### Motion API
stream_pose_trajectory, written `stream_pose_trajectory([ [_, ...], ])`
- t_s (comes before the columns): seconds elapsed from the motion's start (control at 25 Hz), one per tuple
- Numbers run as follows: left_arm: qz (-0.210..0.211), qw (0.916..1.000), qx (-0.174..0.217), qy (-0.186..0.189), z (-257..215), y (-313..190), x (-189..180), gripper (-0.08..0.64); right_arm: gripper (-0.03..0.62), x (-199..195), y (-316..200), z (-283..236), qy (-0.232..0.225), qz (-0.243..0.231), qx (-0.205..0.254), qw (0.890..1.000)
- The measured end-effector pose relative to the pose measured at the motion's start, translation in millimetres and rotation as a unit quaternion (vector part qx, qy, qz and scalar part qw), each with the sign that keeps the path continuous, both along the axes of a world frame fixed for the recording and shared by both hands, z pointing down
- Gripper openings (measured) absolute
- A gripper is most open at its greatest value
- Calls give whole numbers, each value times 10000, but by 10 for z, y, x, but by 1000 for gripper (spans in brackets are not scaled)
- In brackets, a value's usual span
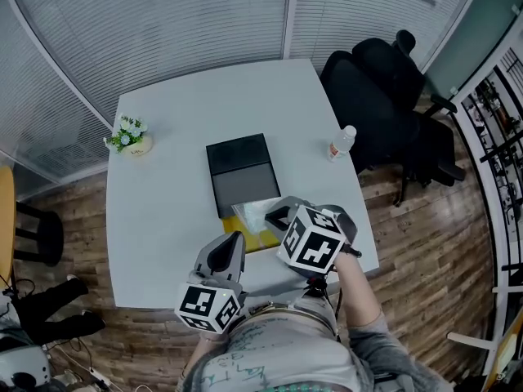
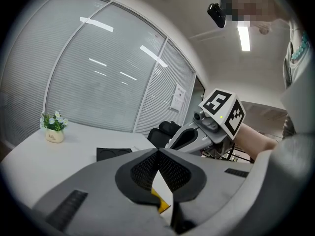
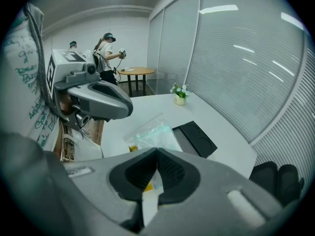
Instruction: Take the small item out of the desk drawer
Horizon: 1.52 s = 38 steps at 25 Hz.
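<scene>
The right hand-held gripper [image 3: 156,154] has its jaws closed, pads meeting tip to tip, and it points steeply down at a clear plastic bag [image 3: 156,134]. The tips sit right at the bag's near edge. I cannot tell whether they pinch the film.

The left hand-held gripper [image 2: 157,152] is also closed and holds nothing. It lies close to level, just beside the right one and nearer the person.

The bag lies crumpled at the front end of the pulled-out drawer [image 1: 243,188], partly over a flat yellow piece [image 1: 245,235]. The drawer sticks out of a low black box [image 1: 238,153] in the middle of the white worktop [image 1: 163,219].

A small pot of flowers [image 1: 129,135] stands near the far left corner. A water bottle [image 1: 341,142] stands by the right edge, and a black office chair [image 1: 384,96] is behind it.
</scene>
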<state>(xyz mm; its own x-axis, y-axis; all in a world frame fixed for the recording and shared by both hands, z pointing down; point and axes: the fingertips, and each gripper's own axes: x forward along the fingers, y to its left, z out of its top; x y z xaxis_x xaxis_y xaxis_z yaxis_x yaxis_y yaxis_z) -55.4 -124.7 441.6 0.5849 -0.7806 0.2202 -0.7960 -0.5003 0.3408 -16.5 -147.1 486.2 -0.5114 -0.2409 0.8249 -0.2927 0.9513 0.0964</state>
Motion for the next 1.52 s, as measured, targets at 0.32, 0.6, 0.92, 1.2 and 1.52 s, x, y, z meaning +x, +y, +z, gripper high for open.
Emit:
stream_pose_trajectory([
  [0.32,67,10000,-24,-16,11,-6,83,-3,6,436,-111,58,211,395,108,9989],
  [0.6,132,9999,-65,-41,55,1,226,-3,6,892,-166,148,337,798,117,9962],
  [0.92,175,9998,-80,-53,77,30,377,-2,6,1199,-113,216,449,990,87,9940],
  [1.2,180,9998,-91,-77,82,48,445,-3,6,1295,-122,243,419,1059,85,9935],
  [1.52,124,9998,-128,-95,97,18,425,-3,6,1331,-142,486,440,1120,-70,9927],
])
